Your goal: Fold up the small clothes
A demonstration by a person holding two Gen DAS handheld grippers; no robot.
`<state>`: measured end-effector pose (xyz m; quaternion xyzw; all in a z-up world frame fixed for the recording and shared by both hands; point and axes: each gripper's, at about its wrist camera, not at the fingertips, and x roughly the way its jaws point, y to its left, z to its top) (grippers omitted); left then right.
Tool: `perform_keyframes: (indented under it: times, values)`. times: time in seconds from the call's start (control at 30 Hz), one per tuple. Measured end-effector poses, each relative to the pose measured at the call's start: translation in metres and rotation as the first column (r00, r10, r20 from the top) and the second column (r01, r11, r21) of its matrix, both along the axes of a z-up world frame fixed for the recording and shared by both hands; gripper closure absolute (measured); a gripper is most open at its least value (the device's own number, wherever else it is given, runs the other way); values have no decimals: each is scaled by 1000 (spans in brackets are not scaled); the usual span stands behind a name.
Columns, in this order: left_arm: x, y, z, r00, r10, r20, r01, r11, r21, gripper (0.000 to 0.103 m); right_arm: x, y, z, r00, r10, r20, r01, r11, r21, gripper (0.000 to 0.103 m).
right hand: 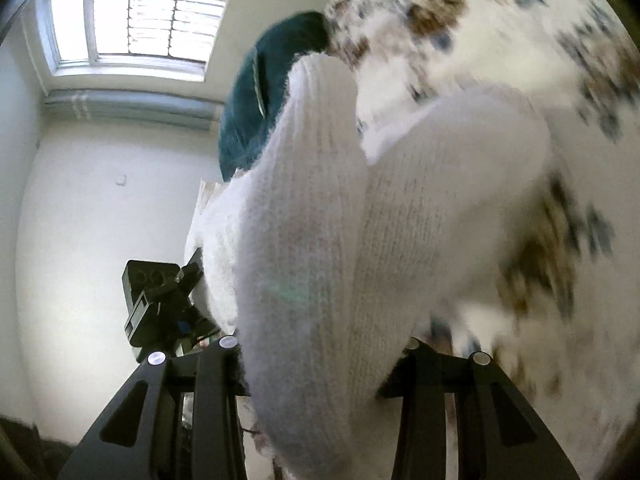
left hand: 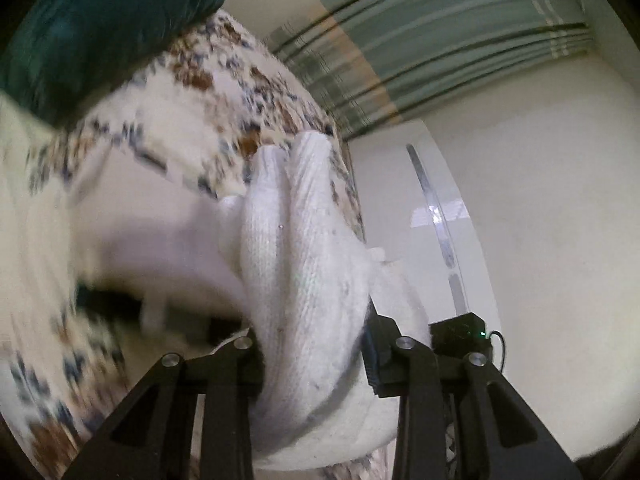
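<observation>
Both hand-held grippers have hold of one white ribbed knit garment (left hand: 304, 280), probably a small sock or sleeve. The left gripper (left hand: 316, 360) has its black fingers closed against the bunched knit. The right gripper (right hand: 320, 360) likewise has a thick fold filling the space between its fingers, which stand fairly wide around the bulk. The knit runs forward from each gripper and lies doubled in two lobes, so one fold looks begun, though nothing is laid flat or finished. Beyond it spreads a cream bedcover (left hand: 168, 148) with brown and blue flecks, blurred, offering broad room ahead. Farther off sits a dark teal cushion (right hand: 272, 92), its edge touching the garment's tip in the right view. Past the cover's edge are pale walls and a window (right hand: 136, 20).
</observation>
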<state>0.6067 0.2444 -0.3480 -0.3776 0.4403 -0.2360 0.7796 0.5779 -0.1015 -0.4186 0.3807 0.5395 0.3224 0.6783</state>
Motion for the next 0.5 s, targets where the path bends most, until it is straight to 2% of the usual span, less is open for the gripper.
perform_keyframes:
  times: [0.1, 0.23, 0.37, 0.4, 0.5]
  values:
    - [57, 19, -20, 999, 18, -30, -17, 998, 61, 73, 60, 30, -19, 1000, -12, -15, 12, 1000, -28, 62]
    - [110, 28, -73, 993, 18, -121, 0, 989, 147, 71, 123, 55, -61, 996, -23, -82, 17, 997, -79, 62]
    - [135, 33, -121, 974, 9, -226, 31, 984, 173, 70, 160, 58, -91, 991, -40, -124, 21, 988, -150, 60]
    - [139, 32, -129, 968, 3, -252, 43, 983, 177, 70, 168, 61, -96, 992, -32, -120, 8, 980, -198, 59]
    - [141, 27, -134, 957, 3, -291, 60, 977, 206, 64, 176, 71, -95, 994, 10, -107, -46, 939, -341, 45]
